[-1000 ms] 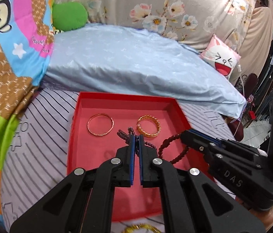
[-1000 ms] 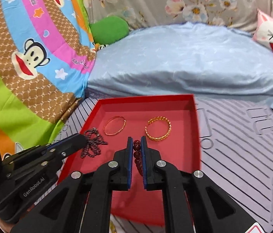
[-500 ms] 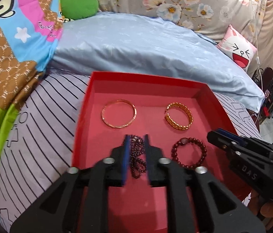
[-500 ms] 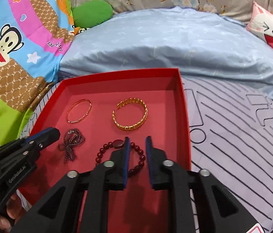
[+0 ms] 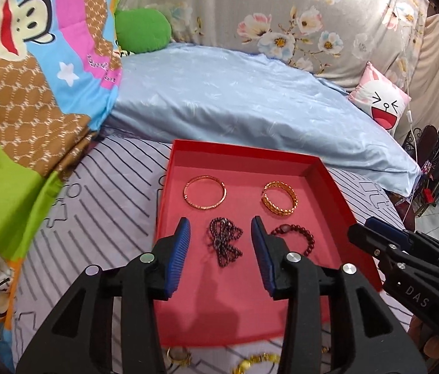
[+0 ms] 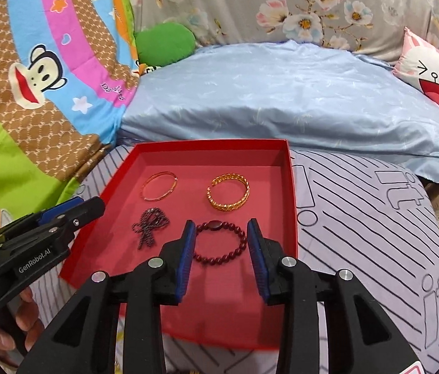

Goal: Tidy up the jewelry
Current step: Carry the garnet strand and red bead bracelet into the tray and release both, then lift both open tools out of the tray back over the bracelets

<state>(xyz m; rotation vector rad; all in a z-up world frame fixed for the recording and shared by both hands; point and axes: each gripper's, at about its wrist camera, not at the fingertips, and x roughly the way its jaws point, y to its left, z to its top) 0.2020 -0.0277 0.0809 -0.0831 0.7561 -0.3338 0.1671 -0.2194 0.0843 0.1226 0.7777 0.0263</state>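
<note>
Jewelry: two gold bangles [image 5: 205, 192], a dark necklace [image 5: 224, 243] and a red bead bracelet [image 6: 222, 243] lie in the red tray [image 6: 291, 187]; the necklace sits between the spread left tongs [image 5: 221, 227], the bracelet between the spread right tongs [image 6: 221, 227].

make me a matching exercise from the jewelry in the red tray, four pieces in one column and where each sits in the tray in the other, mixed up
Places are as the right wrist view shows them.

1. thin gold bangle
2. wide gold chain cuff
3. dark bead strand
4. red bead bracelet

A. near right, between the right gripper's open fingers
B. far left
C. near left, bunched up
D. far right

Pairs: 1-B, 2-D, 3-C, 4-A
</note>
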